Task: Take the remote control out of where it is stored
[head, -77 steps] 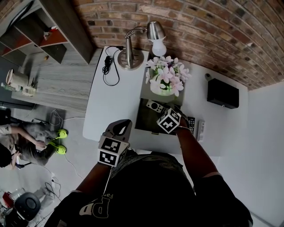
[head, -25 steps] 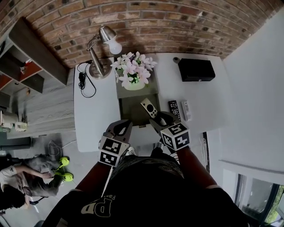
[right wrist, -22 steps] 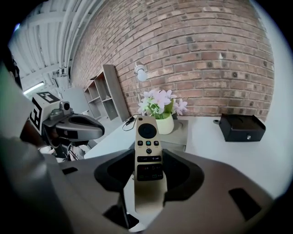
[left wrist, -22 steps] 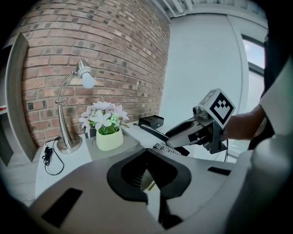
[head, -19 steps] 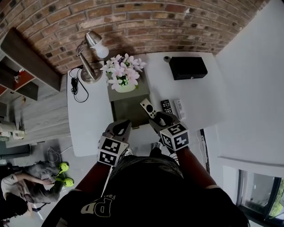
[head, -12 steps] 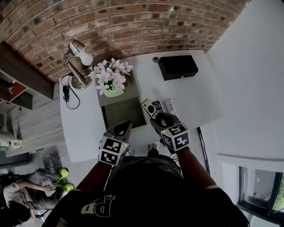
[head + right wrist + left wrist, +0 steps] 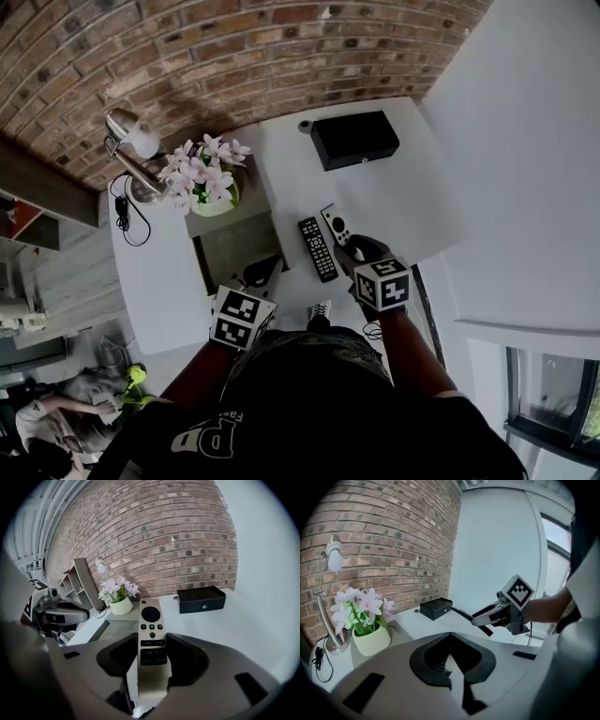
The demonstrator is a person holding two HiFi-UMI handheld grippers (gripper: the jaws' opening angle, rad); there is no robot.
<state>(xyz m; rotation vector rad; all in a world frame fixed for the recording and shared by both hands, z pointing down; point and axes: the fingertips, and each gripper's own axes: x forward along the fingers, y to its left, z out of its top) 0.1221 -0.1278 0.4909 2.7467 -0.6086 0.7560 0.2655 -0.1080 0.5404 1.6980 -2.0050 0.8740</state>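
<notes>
- The white table (image 7: 403, 197) spreads beneath and ahead of both claws. Its grey storage tray (image 7: 225, 255) is just ahead of the left claw (image 7: 260, 276) and well to the left of the right claw (image 7: 351, 247).
- The right claw is clamped on the light remote control (image 7: 151, 654) at its lower half, with the button end jutting forward past the jaws.
- The left claw's jaws are closed with nothing between them.
- Step in hand, by my reading: the remote is clear of the tray and is being carried. The next move calls for a flat set-down beside the black remote (image 7: 319, 249), just left of the right claw.
</notes>
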